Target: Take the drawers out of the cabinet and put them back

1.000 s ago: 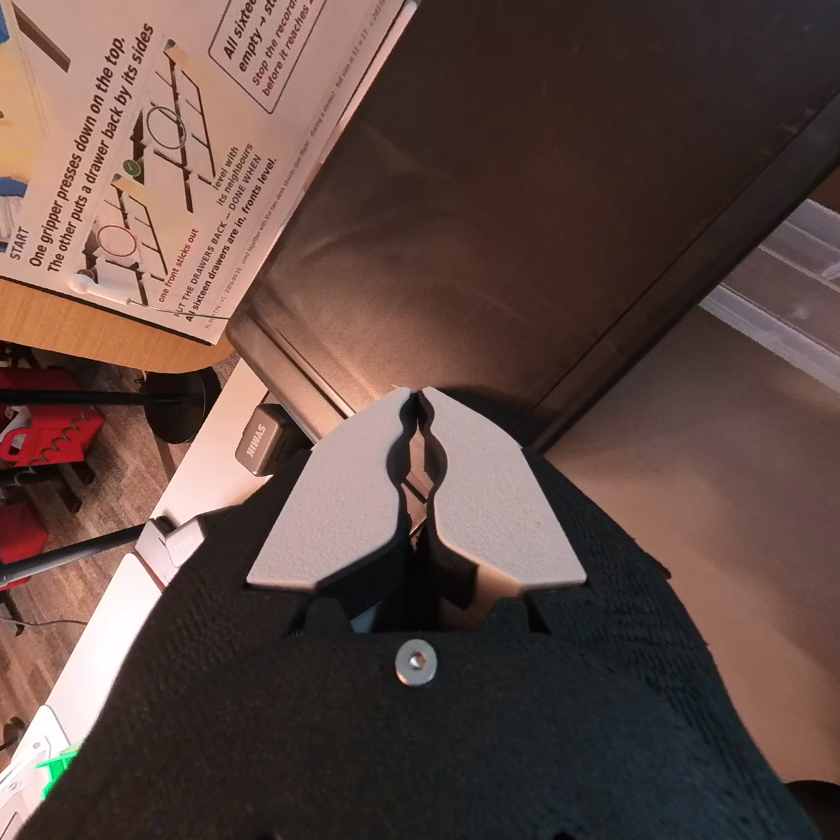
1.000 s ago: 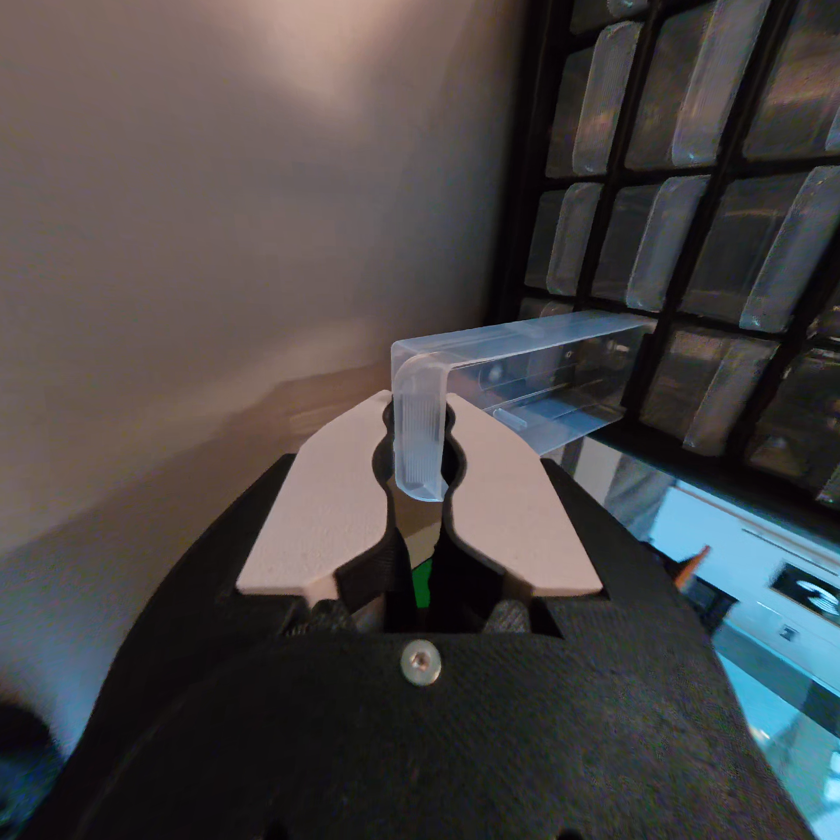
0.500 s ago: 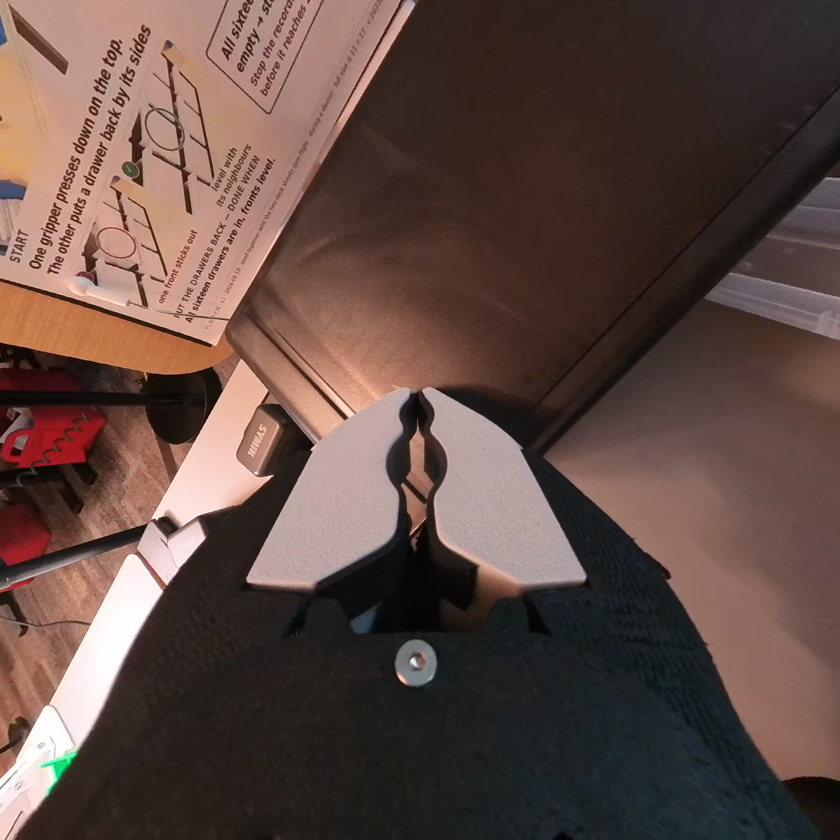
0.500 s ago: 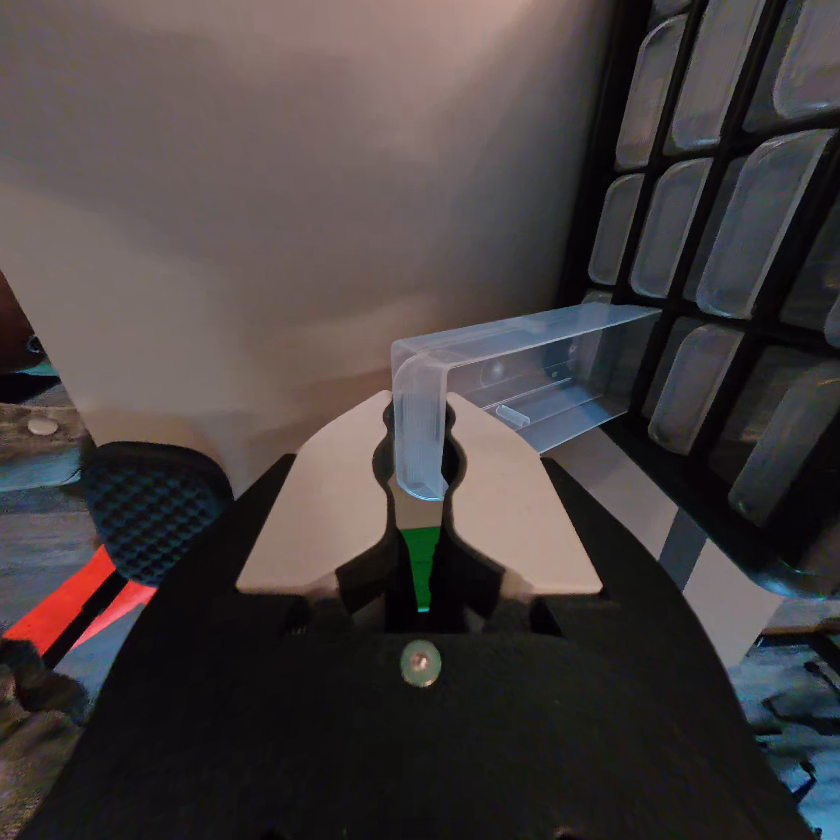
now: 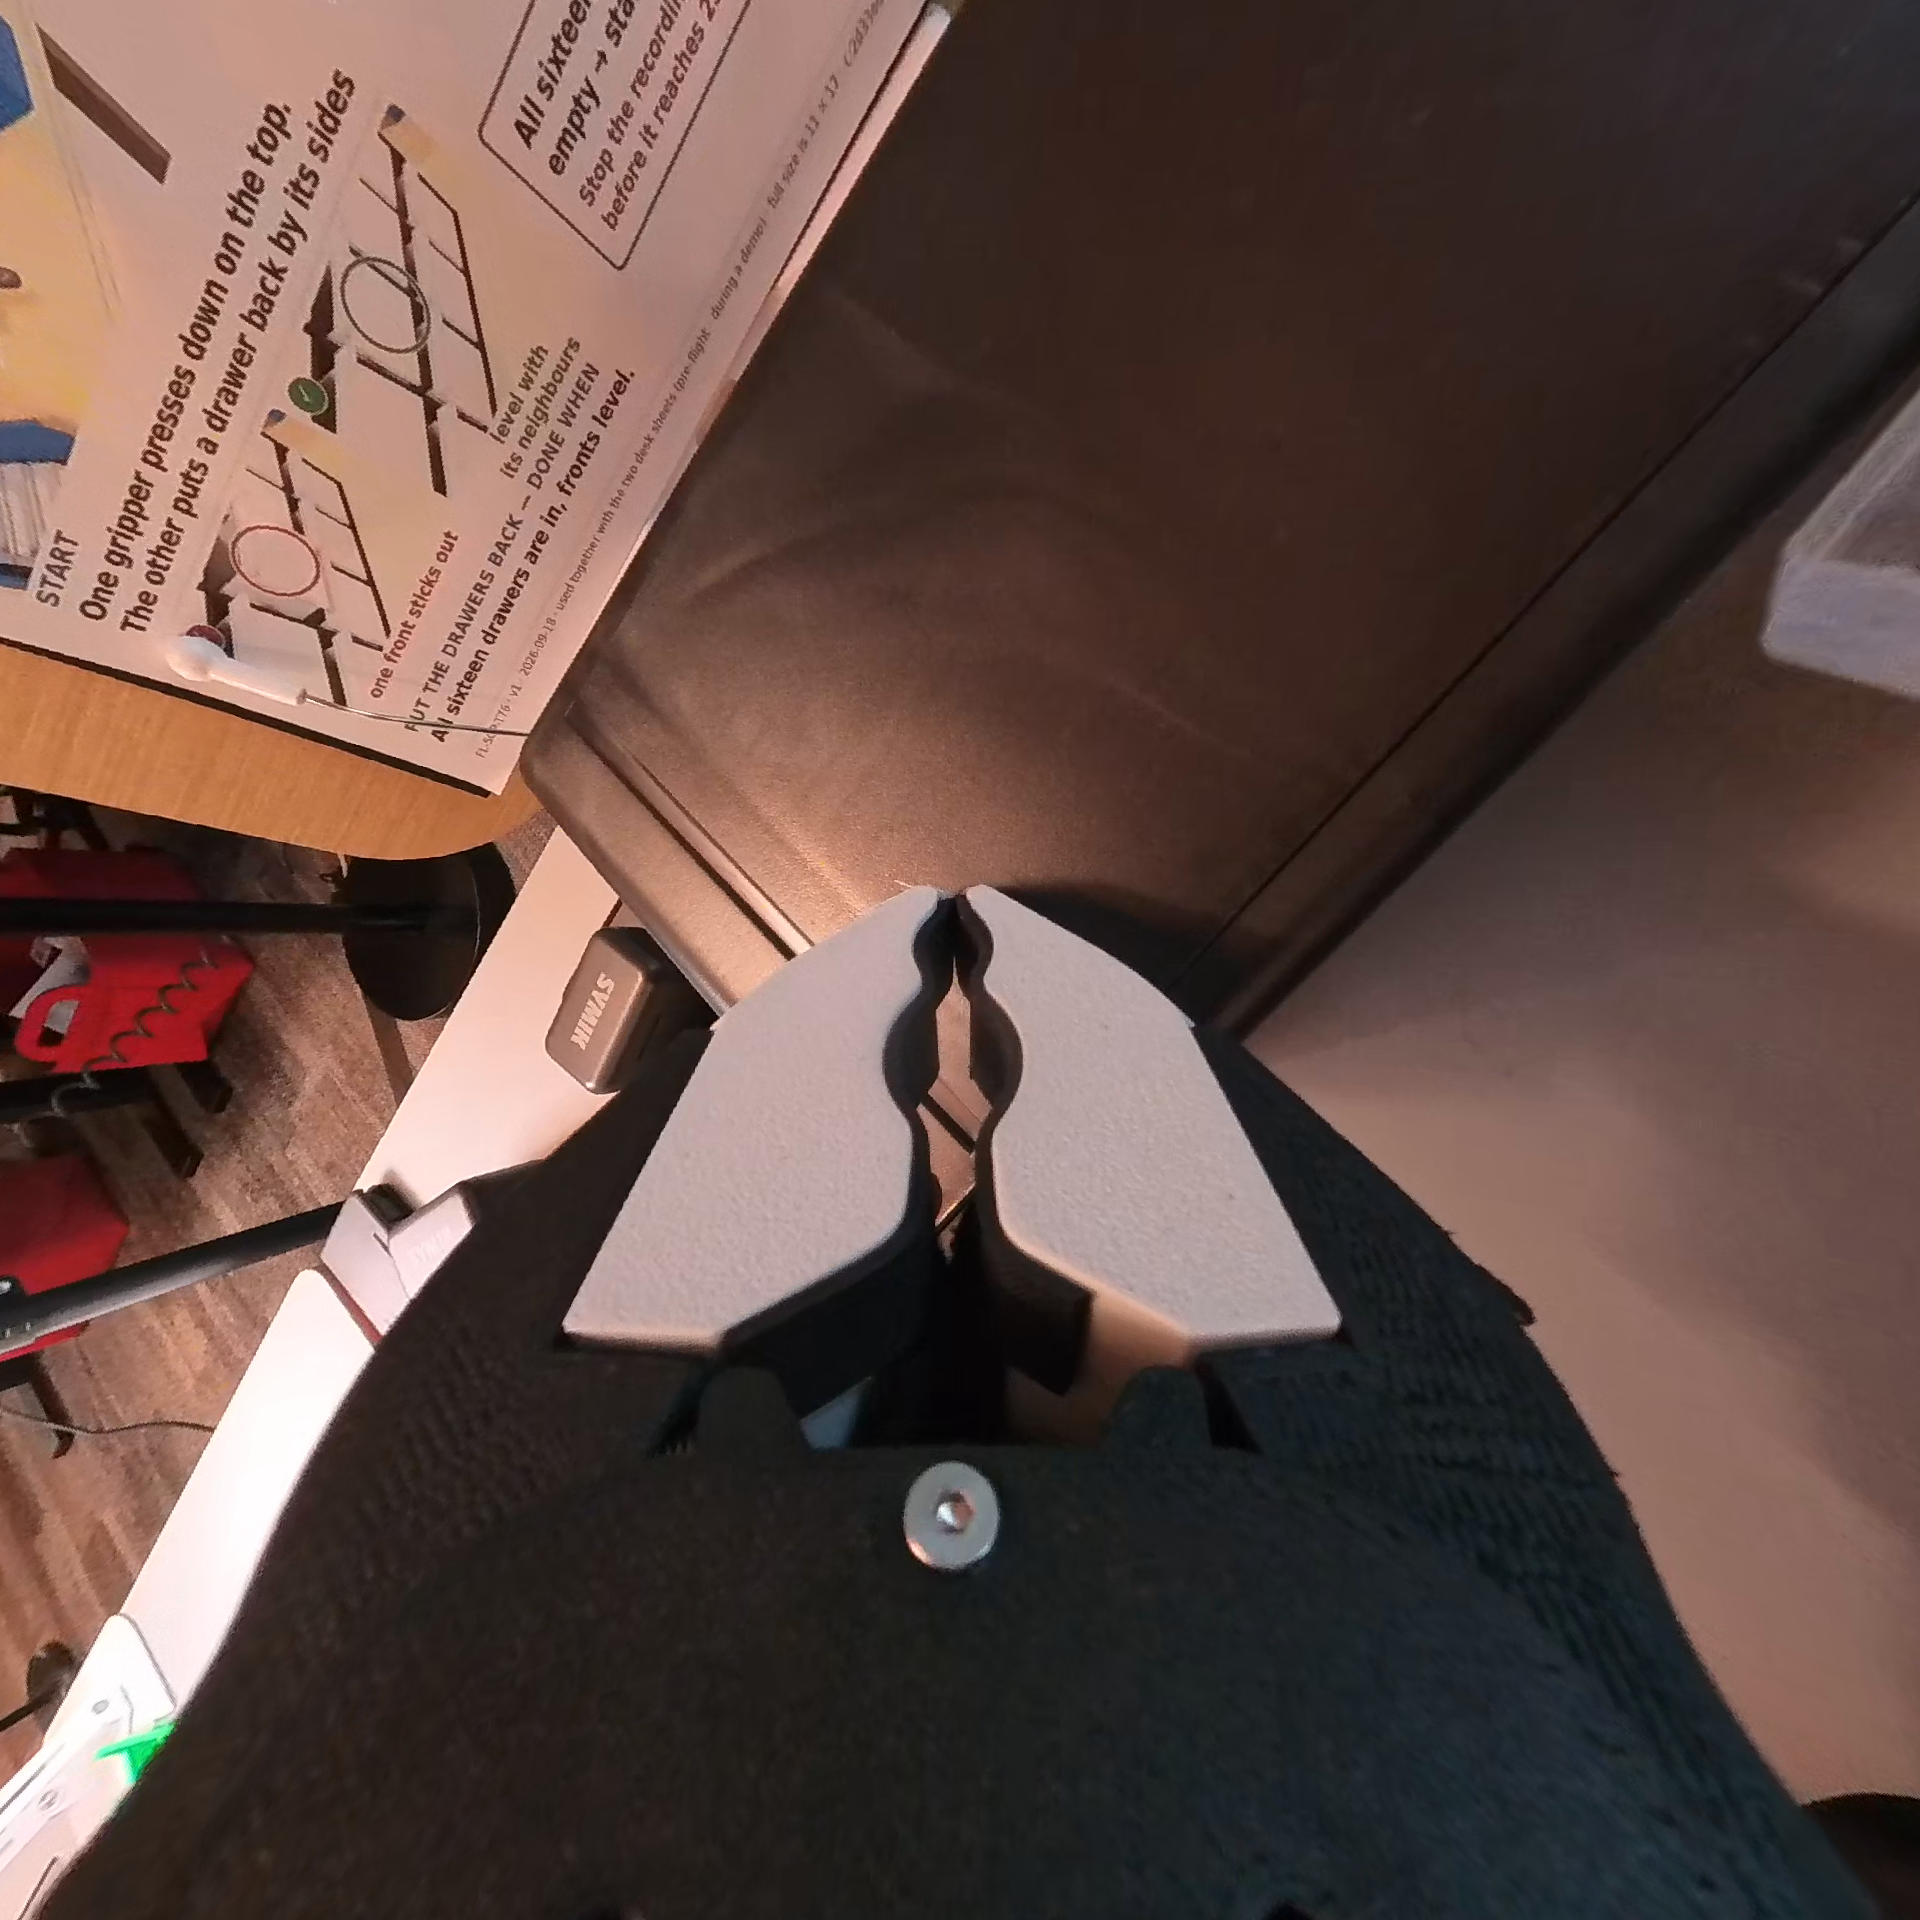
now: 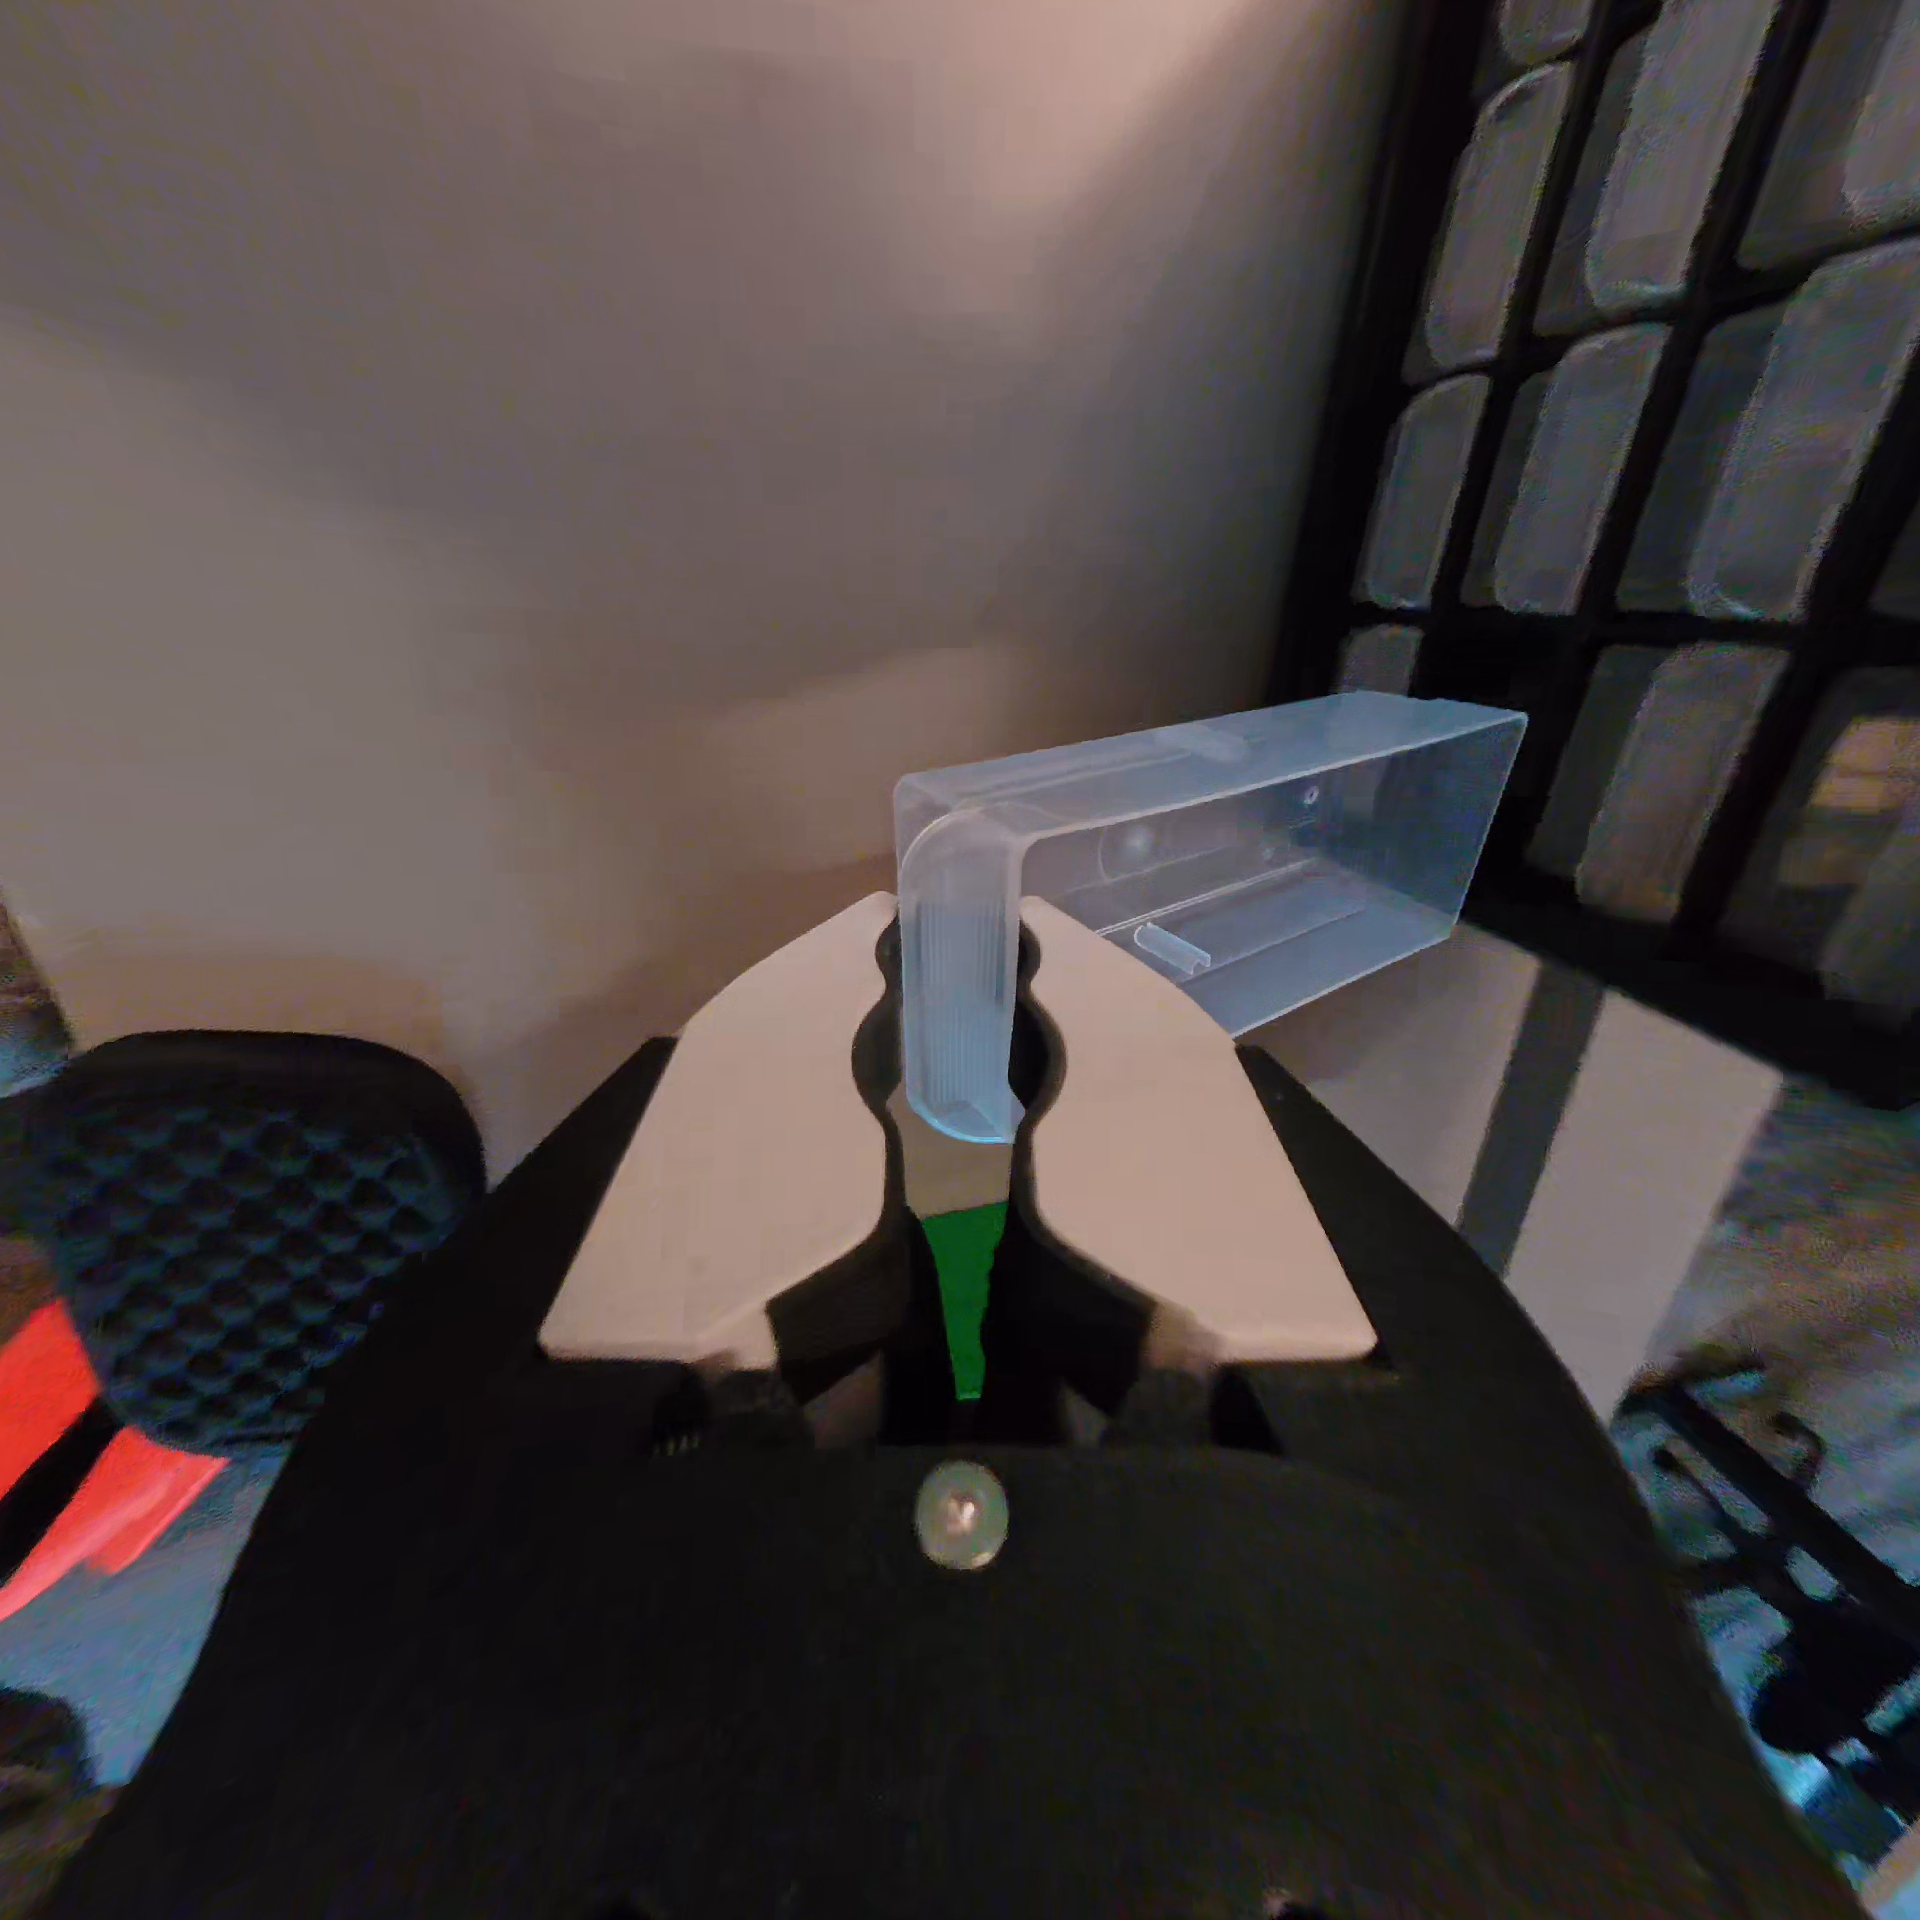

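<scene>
My right gripper (image 6: 958, 925) is shut on the front handle of a clear plastic drawer (image 6: 1278, 842). The drawer is fully out of the black cabinet (image 6: 1621, 468) and held in the air to its left, its far end near the cabinet's front. The cabinet's grid holds several clear drawers. My left gripper (image 5: 956, 909) is shut and empty, its tips resting on the cabinet's dark top (image 5: 1195, 468). A pale blurred drawer edge (image 5: 1849, 561) shows at the right of the left wrist view.
A printed instruction sheet (image 5: 343, 343) lies on a wooden desk (image 5: 208, 769) behind the cabinet. Red objects (image 5: 94, 997) and black stand legs sit on the floor below. A beige wall (image 6: 623, 468) stands to the left of the cabinet. A black textured object (image 6: 229, 1226) is at the lower left.
My right gripper has pulled the clear drawer back out of the cabinet's bottom-left slot and away from it. My left gripper has stayed pressed on the cabinet top.
</scene>
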A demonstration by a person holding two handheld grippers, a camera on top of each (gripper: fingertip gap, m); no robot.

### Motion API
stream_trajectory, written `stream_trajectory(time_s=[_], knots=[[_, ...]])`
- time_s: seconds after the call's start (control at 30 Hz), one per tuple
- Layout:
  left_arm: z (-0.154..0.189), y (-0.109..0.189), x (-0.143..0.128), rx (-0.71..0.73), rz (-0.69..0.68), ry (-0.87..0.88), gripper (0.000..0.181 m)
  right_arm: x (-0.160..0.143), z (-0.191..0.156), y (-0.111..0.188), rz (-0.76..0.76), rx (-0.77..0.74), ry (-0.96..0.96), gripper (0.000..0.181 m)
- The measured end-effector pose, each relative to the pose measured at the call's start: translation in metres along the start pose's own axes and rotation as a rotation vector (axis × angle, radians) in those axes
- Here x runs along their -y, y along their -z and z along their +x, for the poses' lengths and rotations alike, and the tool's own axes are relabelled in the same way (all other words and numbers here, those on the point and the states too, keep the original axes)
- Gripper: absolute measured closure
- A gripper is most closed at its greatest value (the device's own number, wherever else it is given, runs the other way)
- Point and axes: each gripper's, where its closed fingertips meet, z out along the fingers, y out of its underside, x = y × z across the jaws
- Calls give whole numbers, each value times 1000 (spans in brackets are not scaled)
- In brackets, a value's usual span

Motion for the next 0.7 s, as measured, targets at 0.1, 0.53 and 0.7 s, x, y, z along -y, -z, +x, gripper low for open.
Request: stream_trajectory(time_s=[0.1,0.53,0.7], knots=[[0,0,0,2,2,1,181,-19,-9,15,27,-125,12,165],[0,0,0,18,-12,-11,181,-165,-22,63,-8,-238,-490,164],[0,0,0,19,-3,-11,181,-218,4,36,-51,-257,-822,164]])
